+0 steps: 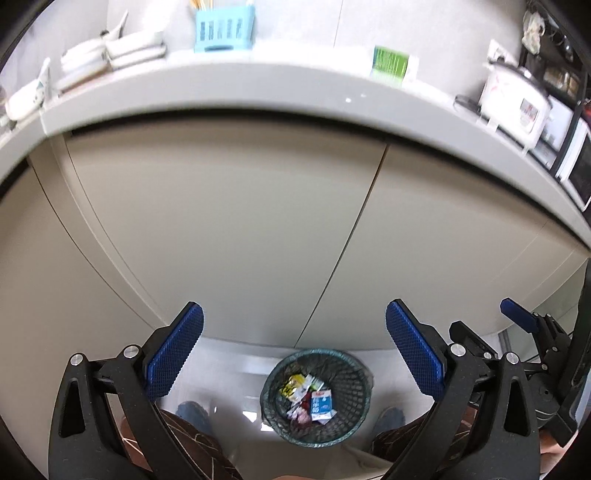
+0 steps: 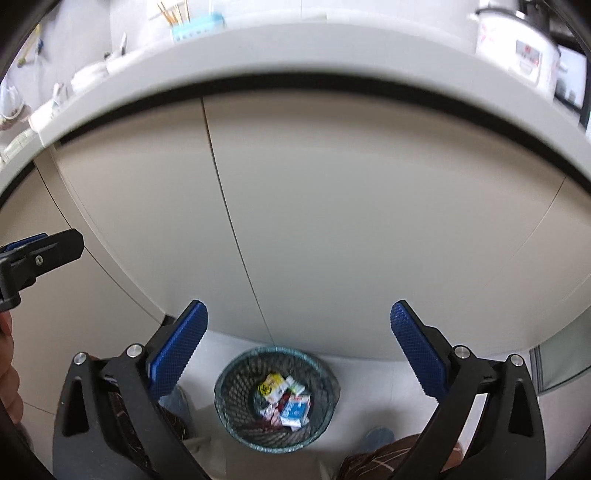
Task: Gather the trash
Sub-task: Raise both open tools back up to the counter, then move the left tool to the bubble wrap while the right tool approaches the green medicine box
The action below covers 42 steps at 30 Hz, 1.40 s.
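Note:
A dark mesh trash bin (image 1: 351, 428) stands on the floor below the counter; it also shows in the right wrist view (image 2: 236, 417). Inside lie several wrappers: a yellow packet (image 1: 292, 386) (image 2: 271, 386), and a blue and white carton (image 1: 320, 405) (image 2: 294, 409). My left gripper (image 1: 294, 330) is open and empty, high above the bin. My right gripper (image 2: 299, 332) is open and empty, also above the bin. The right gripper shows at the right edge of the left wrist view (image 1: 524, 321). A green and white box (image 1: 391, 64) sits on the counter.
The grey counter edge (image 1: 258, 88) curves overhead, beige cabinet doors (image 1: 221, 221) below. On the counter stand a light blue utensil basket (image 1: 224, 29), stacked white dishes (image 1: 110, 55) and a white rice cooker (image 1: 513, 99). The person's feet and knees flank the bin.

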Motion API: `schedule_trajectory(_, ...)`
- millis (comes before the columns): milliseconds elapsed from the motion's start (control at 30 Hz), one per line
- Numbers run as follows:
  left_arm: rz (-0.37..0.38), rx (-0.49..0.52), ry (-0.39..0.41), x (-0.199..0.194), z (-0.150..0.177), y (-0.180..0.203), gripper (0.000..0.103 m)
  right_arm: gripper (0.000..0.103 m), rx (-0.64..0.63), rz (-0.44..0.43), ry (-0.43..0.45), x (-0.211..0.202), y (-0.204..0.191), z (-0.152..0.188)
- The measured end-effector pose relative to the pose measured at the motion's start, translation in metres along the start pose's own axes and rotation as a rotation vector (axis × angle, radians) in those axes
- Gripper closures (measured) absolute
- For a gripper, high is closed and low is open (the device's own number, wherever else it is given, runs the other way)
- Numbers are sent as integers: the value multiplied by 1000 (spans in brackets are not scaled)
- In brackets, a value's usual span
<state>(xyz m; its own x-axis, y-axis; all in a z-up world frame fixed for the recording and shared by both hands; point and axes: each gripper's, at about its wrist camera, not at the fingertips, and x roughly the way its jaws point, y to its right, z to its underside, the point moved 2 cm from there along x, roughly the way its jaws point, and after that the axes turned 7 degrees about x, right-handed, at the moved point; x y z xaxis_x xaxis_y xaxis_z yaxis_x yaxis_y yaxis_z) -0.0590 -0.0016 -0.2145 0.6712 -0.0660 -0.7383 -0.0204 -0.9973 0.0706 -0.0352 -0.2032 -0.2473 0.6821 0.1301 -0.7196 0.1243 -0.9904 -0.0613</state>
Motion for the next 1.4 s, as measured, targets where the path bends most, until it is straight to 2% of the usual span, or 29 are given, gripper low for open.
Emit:
schedule_trajectory(333, -20, 15, 89, -64, -61, 9, 6, 8, -19, -15, 162, -76, 1, -62)
schedule_trajectory(567, -13, 12, 117, -95, -110, 14, 6, 8, -23, -36, 232, -119, 5, -114)
schedule_trajectory(800, -26, 40, 144, -113, -158, 25, 6, 8, -46, -36, 268, -141, 2, -165)
schedule_trajectory(1133, -70, 87, 150, -100, -222, 36, 6, 8, -20, -54, 245, -130, 16, -234)
schedule_trajectory(1400, -110, 124, 105, -47, -275, 48, 6, 8, 24, -44, 199, -82, 41, -297)
